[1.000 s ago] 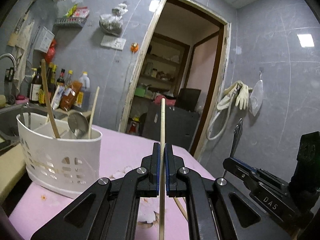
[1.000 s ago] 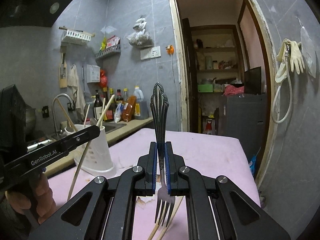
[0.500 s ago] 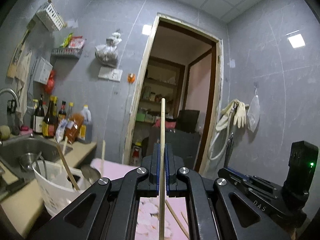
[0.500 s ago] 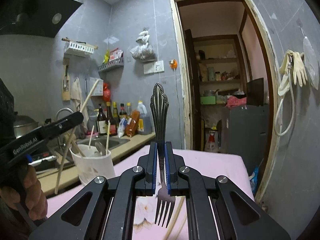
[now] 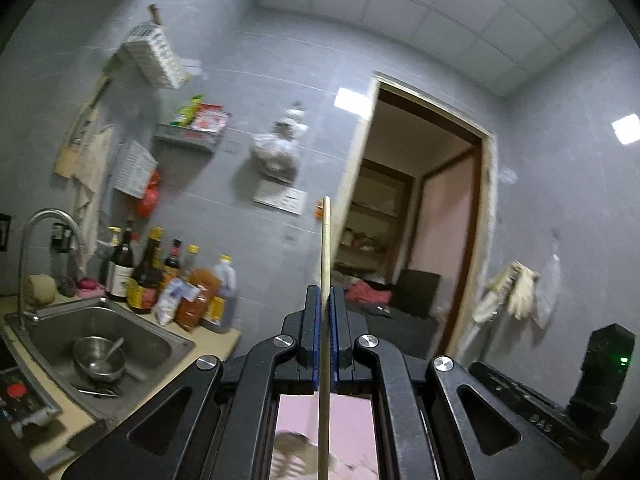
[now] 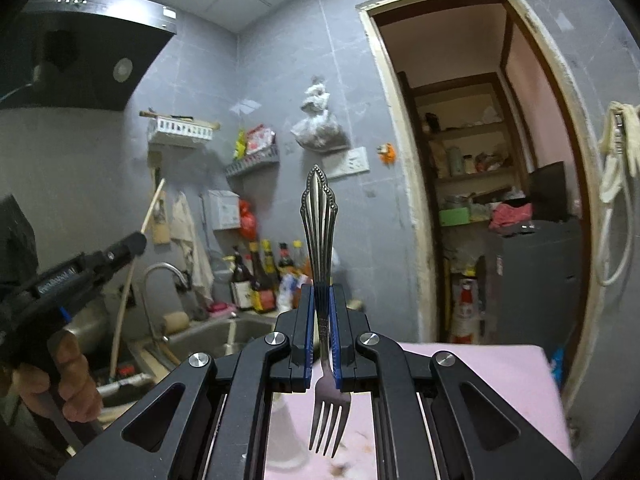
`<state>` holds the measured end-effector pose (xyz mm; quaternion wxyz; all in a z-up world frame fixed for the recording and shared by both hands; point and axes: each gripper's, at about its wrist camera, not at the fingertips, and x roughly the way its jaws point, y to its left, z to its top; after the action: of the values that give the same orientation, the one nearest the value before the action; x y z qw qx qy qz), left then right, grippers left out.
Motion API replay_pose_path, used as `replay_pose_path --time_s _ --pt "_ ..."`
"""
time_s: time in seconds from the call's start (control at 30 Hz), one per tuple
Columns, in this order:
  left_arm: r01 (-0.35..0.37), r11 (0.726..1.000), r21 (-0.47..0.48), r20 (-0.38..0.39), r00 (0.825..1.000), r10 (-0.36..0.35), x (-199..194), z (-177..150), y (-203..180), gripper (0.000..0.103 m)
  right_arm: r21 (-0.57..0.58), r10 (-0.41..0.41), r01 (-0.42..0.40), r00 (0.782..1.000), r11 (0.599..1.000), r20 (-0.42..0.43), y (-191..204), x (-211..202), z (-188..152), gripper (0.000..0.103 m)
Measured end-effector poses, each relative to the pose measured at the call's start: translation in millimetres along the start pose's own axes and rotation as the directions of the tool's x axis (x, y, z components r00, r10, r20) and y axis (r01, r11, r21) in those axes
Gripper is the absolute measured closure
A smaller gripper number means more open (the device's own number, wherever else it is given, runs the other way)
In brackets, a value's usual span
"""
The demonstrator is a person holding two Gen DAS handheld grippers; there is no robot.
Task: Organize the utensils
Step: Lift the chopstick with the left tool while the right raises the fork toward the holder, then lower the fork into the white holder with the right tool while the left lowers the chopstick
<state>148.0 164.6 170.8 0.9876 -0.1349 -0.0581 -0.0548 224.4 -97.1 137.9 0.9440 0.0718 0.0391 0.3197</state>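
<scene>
two tools clamped — left tool [image 5: 326,312] on an upright chopstick [image 5: 325,248], right tool [image 6: 321,320] on a fork [image 6: 320,240], tines down.

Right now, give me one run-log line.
left gripper: shut on chopstick | right gripper: shut on fork, tines down | both held aloft

Both hand-held grippers [image 5: 326,312] [image 6: 322,316] point level, jaws clamped.

The air in front of both grippers is open up to the grey wall [image 5: 248,92]. Low on the left, the tap [image 5: 48,220] and bottles [image 5: 148,276] stand in the way by the sink [image 5: 168,344].
</scene>
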Motion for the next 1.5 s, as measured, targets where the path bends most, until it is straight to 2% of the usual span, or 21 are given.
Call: replay_pose_path --time_s 0.17,0.33,0.47,0.6,0.77,0.97,1.13,1.3,1.5 --pt "-0.089 0.995 -0.041 0.023 0.996 0.09 21 1 49 0.1 0.004 0.049 -0.049 0.999 0.999 0.003 21 35 1 0.098" --pt "-0.112 0.985 -0.134 0.046 0.992 0.119 39 -11 87 0.1 -0.008 0.069 -0.069 0.998 0.998 0.002 34 61 -8 0.098" --pt "-0.111 0.978 -0.178 0.05 0.991 0.122 51 -24 102 0.1 -0.003 0.089 -0.089 0.996 0.996 0.001 38 78 -19 0.098" --pt "-0.138 0.977 -0.161 0.039 0.989 0.146 59 -38 105 0.1 -0.011 0.097 -0.098 0.995 0.995 -0.023 41 90 -32 0.098" --pt "-0.206 0.973 -0.108 0.014 0.978 0.209 67 -62 101 0.1 0.008 0.101 -0.1 0.992 0.995 -0.08 39 102 -51 0.098" --pt "-0.231 0.963 -0.137 -0.005 0.973 0.232 71 -79 105 0.1 -0.002 0.102 -0.102 0.99 0.995 -0.102 43 105 -63 0.098" --pt "-0.255 0.964 -0.077 -0.013 0.967 0.254 66 -87 93 0.1 -0.013 0.096 -0.098 0.989 0.995 -0.116 43 105 -71 0.098" --pt "-0.269 0.963 0.007 -0.081 0.96 0.268 64 -96 77 0.1 -0.025 0.084 -0.089 0.984 0.996 -0.156 39 103 -80 0.098" --pt "-0.245 0.969 0.041 -0.153 0.956 0.248 63 -106 75 0.1 -0.016 0.087 -0.092 0.977 0.996 -0.195 35 99 -86 0.097"
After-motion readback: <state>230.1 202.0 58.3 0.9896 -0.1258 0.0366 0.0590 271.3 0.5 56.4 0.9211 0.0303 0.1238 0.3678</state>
